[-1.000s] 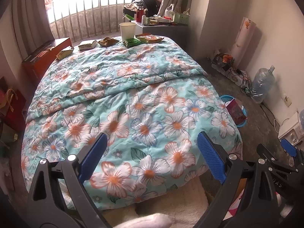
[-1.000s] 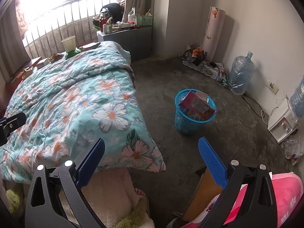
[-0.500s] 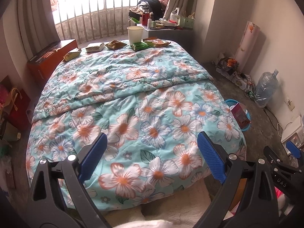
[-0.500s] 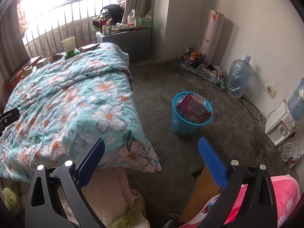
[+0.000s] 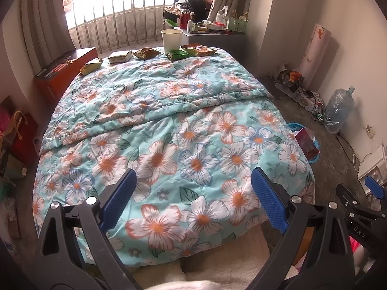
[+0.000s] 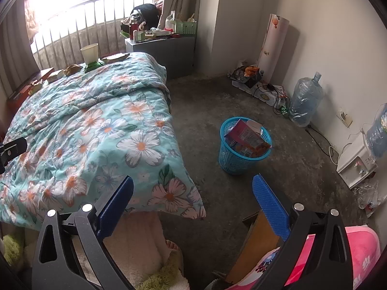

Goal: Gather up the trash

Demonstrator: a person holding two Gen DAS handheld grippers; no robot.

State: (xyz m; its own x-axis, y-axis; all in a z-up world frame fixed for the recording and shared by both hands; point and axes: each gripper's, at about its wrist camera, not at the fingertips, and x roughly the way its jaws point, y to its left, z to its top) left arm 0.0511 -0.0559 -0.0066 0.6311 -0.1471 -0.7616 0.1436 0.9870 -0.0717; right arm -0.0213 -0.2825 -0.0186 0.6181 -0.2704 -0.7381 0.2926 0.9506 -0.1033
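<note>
both grippers idle at the foot of the bed. left gripper spread wide, empty, aimed over the floral quilt. right gripper likewise released, holding nothing, aimed at the floor. trash: snack wrappers in a row at 12 o'clock along the quilt's far edge, paper cup standing among them, well apart from both grippers. blue basket on the floor at 3 o'clock of the bed, already holding packets; probably the drop point, open-topped for easy release.
</note>
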